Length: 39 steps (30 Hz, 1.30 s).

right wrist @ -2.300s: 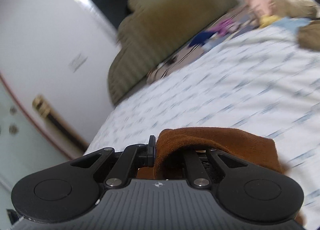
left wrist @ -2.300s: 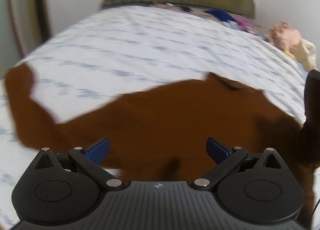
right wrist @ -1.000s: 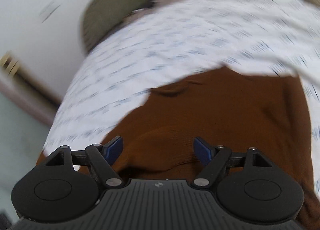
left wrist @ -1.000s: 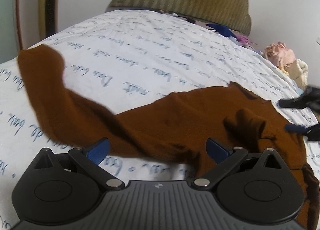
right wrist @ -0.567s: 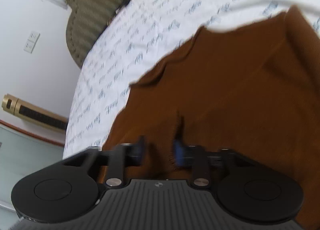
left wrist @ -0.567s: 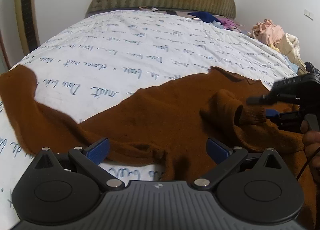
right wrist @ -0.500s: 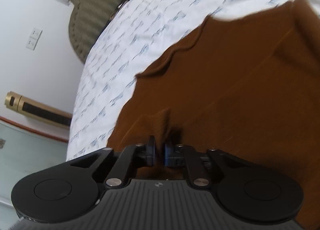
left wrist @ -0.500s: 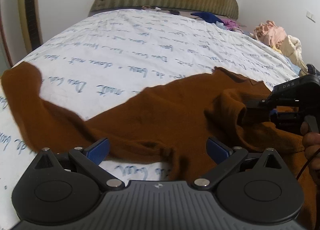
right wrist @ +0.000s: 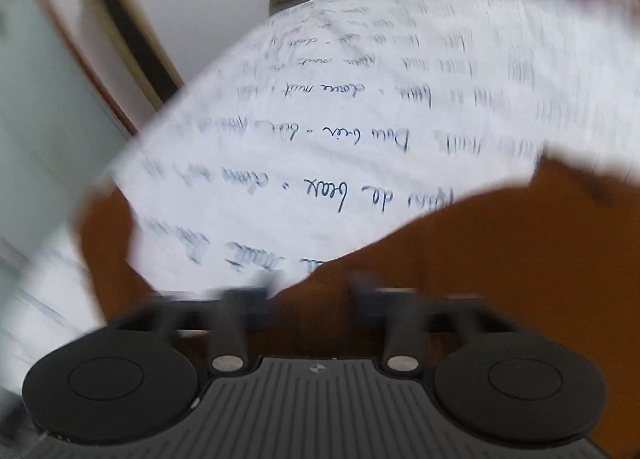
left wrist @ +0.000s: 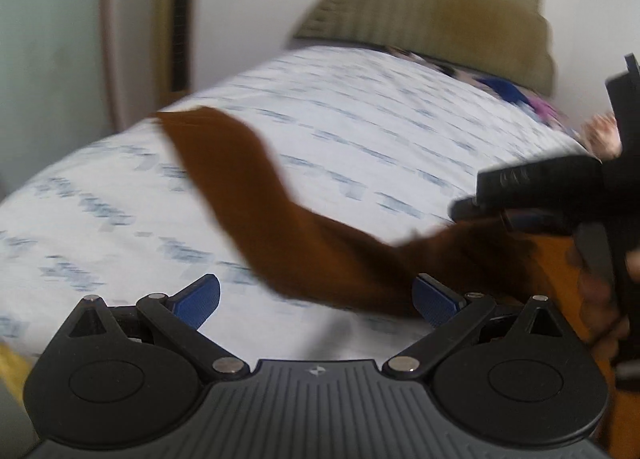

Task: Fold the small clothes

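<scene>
Since half a second ago: right gripper (right wrist: 312, 285), then clamped on a pinch of cloth, has parted its fingers; whether cloth remains between them is blurred, cannot tell. Left gripper (left wrist: 316, 297): fingers spread, empty.

Item: brown knit top (left wrist: 280, 215), one, lying on the bed (left wrist: 360, 131); one sleeve trails toward the far left edge, body near the right gripper.

Handling, judged: take the sleeve cuff, carry it low across the body, lay it flat without dragging the rest.

Count: garments in hand, one; grippers, two; headboard (left wrist: 432, 15), one; spare clothes heap (left wrist: 524, 95), one.
</scene>
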Motion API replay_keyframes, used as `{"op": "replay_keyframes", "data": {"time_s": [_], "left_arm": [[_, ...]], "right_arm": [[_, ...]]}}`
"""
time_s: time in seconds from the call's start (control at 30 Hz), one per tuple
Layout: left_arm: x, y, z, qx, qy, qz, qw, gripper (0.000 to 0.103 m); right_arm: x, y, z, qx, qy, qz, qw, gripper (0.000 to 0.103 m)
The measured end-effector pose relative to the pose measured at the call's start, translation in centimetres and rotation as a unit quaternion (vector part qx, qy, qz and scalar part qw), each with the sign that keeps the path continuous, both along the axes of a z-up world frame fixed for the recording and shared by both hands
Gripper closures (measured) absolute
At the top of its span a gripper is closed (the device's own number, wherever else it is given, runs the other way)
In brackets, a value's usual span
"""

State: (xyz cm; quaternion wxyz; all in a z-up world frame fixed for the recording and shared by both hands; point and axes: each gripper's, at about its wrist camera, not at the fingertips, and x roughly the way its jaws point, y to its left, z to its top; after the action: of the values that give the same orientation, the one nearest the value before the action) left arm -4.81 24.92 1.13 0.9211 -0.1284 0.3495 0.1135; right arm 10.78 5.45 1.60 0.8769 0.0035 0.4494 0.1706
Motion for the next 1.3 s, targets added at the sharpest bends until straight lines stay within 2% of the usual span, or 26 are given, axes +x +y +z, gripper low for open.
{"op": "replay_keyframes", "data": {"time_s": [0.03, 0.07, 0.17, 0.23, 0.3, 0.4, 0.47, 0.57, 0.6, 0.7, 0.87, 0.93, 0.97, 1.0, 1.03, 1.07, 1.1, 1.2, 1.27, 1.3], "left_arm": [[-0.2, 1.3, -0.1, -0.003, -0.003, 0.019, 0.9998, 0.0], [-0.3, 2.5, -0.2, -0.008, -0.003, 0.037, 0.9993, 0.0], [0.0, 6.7, -1.0, -0.042, -0.006, 0.091, 0.9949, 0.0], [0.2, 8.9, -1.3, -0.067, -0.015, 0.125, 0.9897, 0.0], [0.7, 10.9, -1.6, -0.084, -0.035, 0.143, 0.9855, 0.0], [2.0, 13.3, -1.7, -0.108, -0.028, 0.157, 0.9813, 0.0], [2.3, 14.3, -1.4, -0.104, -0.026, 0.171, 0.9795, 0.0], [2.5, 15.1, -1.1, -0.097, -0.023, 0.188, 0.9771, 0.0], [2.6, 15.2, -1.1, -0.1, -0.025, 0.189, 0.9766, 0.0], [3.2, 15.3, -1.0, -0.097, -0.016, 0.191, 0.9766, 0.0], [3.6, 14.8, -1.6, -0.088, -0.014, 0.191, 0.9775, 0.0], [4.0, 14.5, -1.9, -0.074, -0.004, 0.198, 0.9774, 0.0], [4.3, 14.4, -2.0, -0.069, 0.002, 0.199, 0.9777, 0.0], [4.5, 14.5, -1.9, -0.067, 0.004, 0.196, 0.9783, 0.0], [4.4, 14.7, -1.8, -0.069, -0.002, 0.191, 0.9791, 0.0], [4.2, 15.1, -1.5, -0.075, -0.014, 0.186, 0.9796, 0.0], [4.1, 15.6, -1.2, -0.085, -0.024, 0.184, 0.9789, 0.0], [4.1, 17.6, -0.4, -0.135, -0.044, 0.176, 0.9741, 0.0], [4.7, 19.1, 0.2, -0.188, -0.064, 0.137, 0.9704, 0.001], [5.0, 19.5, 0.6, -0.193, -0.069, 0.125, 0.9706, 0.001]], "right_arm": [[-1.0, 1.3, 0.7, -0.03, -0.025, 0.009, 0.999, 0.025], [-2.1, 1.9, 1.6, -0.035, -0.047, 0.034, 0.998, 0.027], [-3.9, 3.1, 4.4, -0.01, -0.094, 0.069, 0.993, 0.021], [-4.3, 4.2, 5.5, -0.01, -0.108, 0.09, 0.99, 0.021], [-3.7, 5.2, 5.6, 0.013, -0.087, 0.114, 0.99, 0.022], [-0.9, 7.0, 4.6, 0.093, -0.012, 0.132, 0.987, 0.032], [1.1, 9.4, 3.8, 0.134, 0.03, 0.133, 0.982, 0.039], [4.7, 12.8, 2.0, 0.188, 0.083, 0.143, 0.968, 0.041], [5.9, 14.1, 1.4, 0.2, 0.091, 0.152, 0.964, 0.044], [8.6, 17.8, 0.3, 0.201, 0.093, 0.166, 0.961, 0.044], [11.2, 22.3, -2.1, 0.165, 0.112, 0.208, 0.958, 0.044], [11.2, 23.3, -2.8, 0.159, 0.124, 0.238, 0.95, 0.045], [10.9, 23.8, -3.1, 0.158, 0.133, 0.254, 0.945, 0.057], [10.2, 24.1, -3.0, 0.149, 0.134, 0.276, 0.94, 0.077], [9.5, 24.3, -2.8, 0.126, 0.124, 0.29, 0.941, 0.084], [8.7, 24.3, -2.5, 0.102, 0.107, 0.289, 0.946, 0.087], [8.1, 23.9, -2.2, 0.098, 0.095, 0.285, 0.949, 0.089], [6.9, 22.0, -1.3, 0.124, 0.088, 0.27, 0.951, 0.09], [6.5, 20.4, -1.0, 0.142, 0.079, 0.263, 0.951, 0.09], [6.2, 19.6, -0.8, 0.154, 0.079, 0.256, 0.951, 0.09]]}}
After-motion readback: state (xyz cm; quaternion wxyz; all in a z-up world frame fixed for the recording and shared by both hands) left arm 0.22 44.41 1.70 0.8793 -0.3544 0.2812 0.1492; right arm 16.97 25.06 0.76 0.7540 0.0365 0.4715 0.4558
